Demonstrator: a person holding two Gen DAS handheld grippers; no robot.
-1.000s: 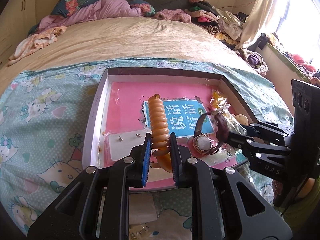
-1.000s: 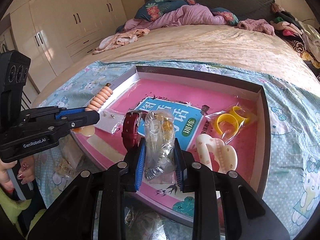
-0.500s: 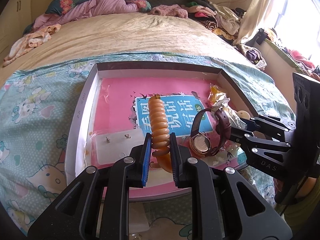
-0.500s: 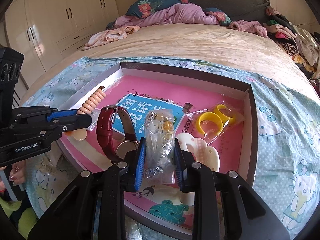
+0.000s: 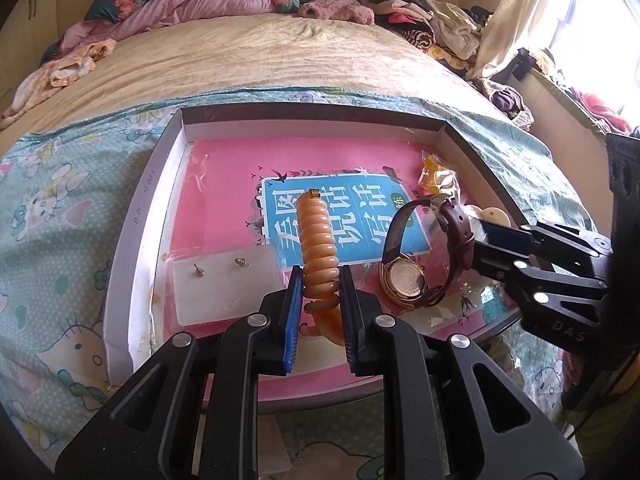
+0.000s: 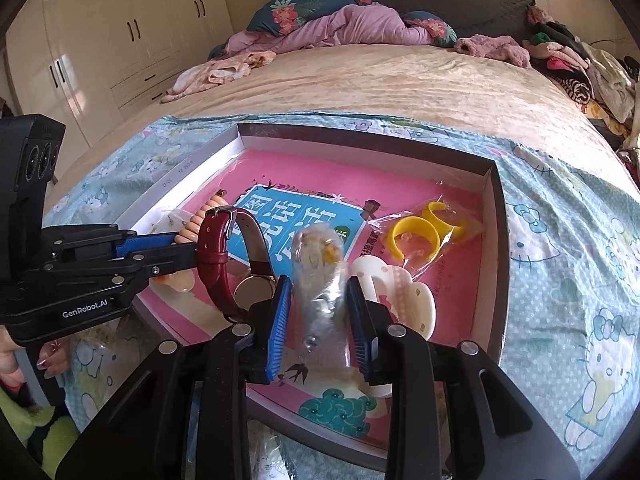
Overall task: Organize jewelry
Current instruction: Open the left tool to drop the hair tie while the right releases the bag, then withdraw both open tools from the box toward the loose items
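My left gripper [image 5: 319, 288] is shut on an orange beaded bracelet [image 5: 318, 244], held above the near part of the shallow box [image 5: 144, 208]. My right gripper [image 6: 318, 296] has widened its jaws around a clear plastic bag of jewelry [image 6: 318, 268]; the bag looks blurred between the pads. A watch with a dark red strap [image 5: 412, 268] stands on the pink box floor beside the right gripper, also in the right wrist view [image 6: 230, 260]. A clear card with two stud earrings [image 5: 220, 272] lies in the box at the left.
A bagged yellow bracelet [image 6: 420, 232] and a white hair clip [image 6: 400, 292] lie in the box's right part. A blue printed label [image 5: 340, 220] covers the box middle. The box sits on a cartoon-cat cloth [image 6: 580, 264] on a bed with piled clothes.
The right gripper's jaws have spread wider around the jewelry bag, which now blurs. The watch has come to rest on the box floor. The left gripper keeps the bracelet and has shifted little.
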